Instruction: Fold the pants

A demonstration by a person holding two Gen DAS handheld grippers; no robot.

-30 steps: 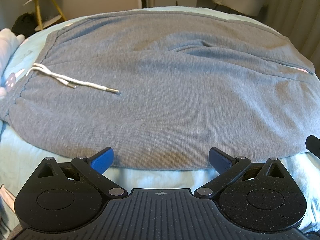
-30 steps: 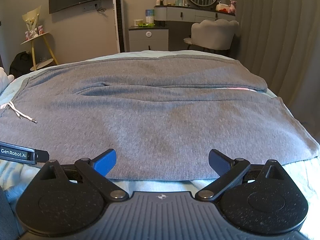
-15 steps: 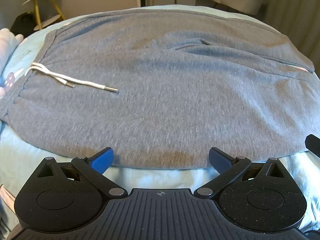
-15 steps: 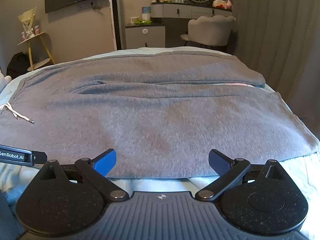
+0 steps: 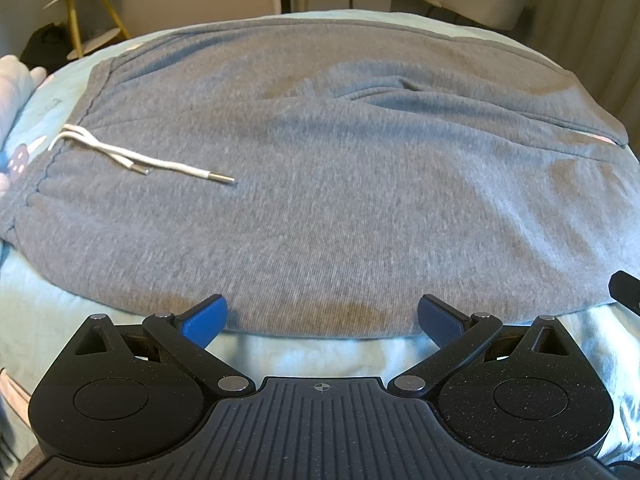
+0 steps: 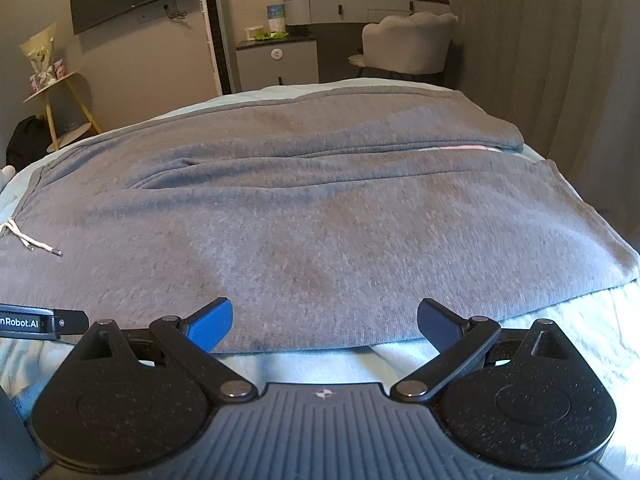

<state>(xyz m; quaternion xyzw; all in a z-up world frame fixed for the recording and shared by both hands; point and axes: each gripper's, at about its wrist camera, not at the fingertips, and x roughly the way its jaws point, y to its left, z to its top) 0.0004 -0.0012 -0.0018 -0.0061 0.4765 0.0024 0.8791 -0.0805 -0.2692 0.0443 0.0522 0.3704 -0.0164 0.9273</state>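
Pants [image 5: 340, 184] flat on bed [image 5: 312, 356]

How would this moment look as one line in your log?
pants: flat on bed | left gripper: open, near hem | right gripper: open, near hem | fold: not started

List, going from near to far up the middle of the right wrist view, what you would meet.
right gripper with open jaws → strip of light blue bedsheet → grey pants → grey cabinet against the wall.
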